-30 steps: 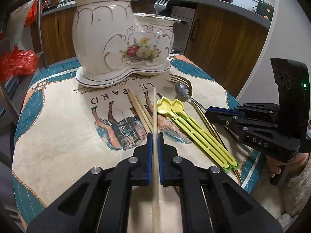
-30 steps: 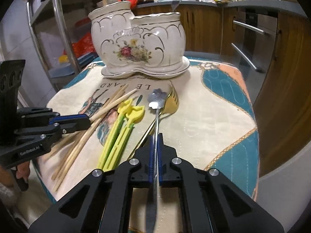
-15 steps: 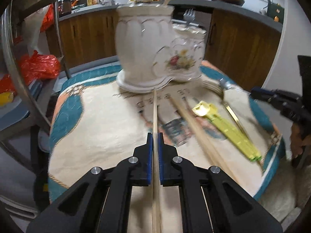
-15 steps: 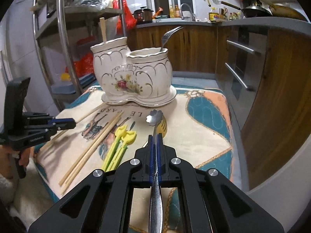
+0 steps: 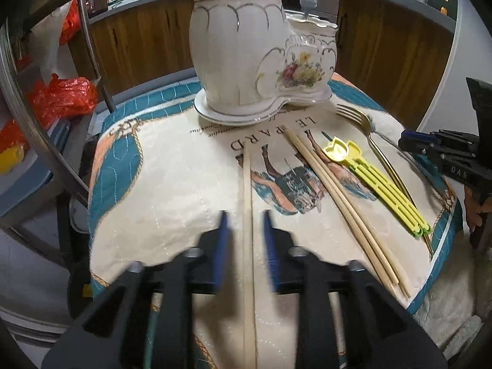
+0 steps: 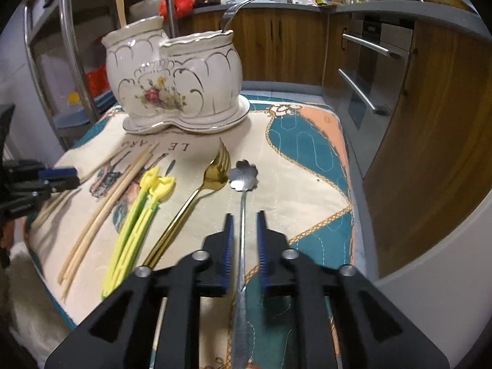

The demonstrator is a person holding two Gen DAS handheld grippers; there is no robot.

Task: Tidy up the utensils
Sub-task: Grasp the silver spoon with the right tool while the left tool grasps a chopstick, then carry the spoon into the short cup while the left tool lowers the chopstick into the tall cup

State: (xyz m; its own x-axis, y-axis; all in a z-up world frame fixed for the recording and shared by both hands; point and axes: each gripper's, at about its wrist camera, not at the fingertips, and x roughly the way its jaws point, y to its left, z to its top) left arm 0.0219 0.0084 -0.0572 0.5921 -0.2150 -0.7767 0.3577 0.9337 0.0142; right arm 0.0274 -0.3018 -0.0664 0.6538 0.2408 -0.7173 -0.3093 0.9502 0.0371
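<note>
A white floral ceramic holder (image 5: pixel 246 58) with two cups stands at the far side of the cloth-covered table (image 5: pixel 147 209); it also shows in the right wrist view (image 6: pixel 178 83). My left gripper (image 5: pixel 244 224) is open, its jaws on either side of a single wooden chopstick (image 5: pixel 247 203) that lies on the cloth. My right gripper (image 6: pixel 244 224) is open around the handle of a silver flower-bowl spoon (image 6: pixel 244 178) lying on the cloth. A chopstick pair (image 5: pixel 335 190), yellow tongs (image 5: pixel 378 181) and a gold fork (image 6: pixel 196 190) lie between the grippers.
A fork (image 5: pixel 307 0) stands in the holder's low cup and a wooden stick (image 6: pixel 120 7) in its tall cup. A metal rack (image 5: pixel 37 117) with red bags stands on the left. Wooden cabinets (image 6: pixel 430 141) and an oven lie behind and to the right.
Both grippers have opened. The chopstick and the spoon, held above the table half a second ago, now lie on the cloth between the open jaws.
</note>
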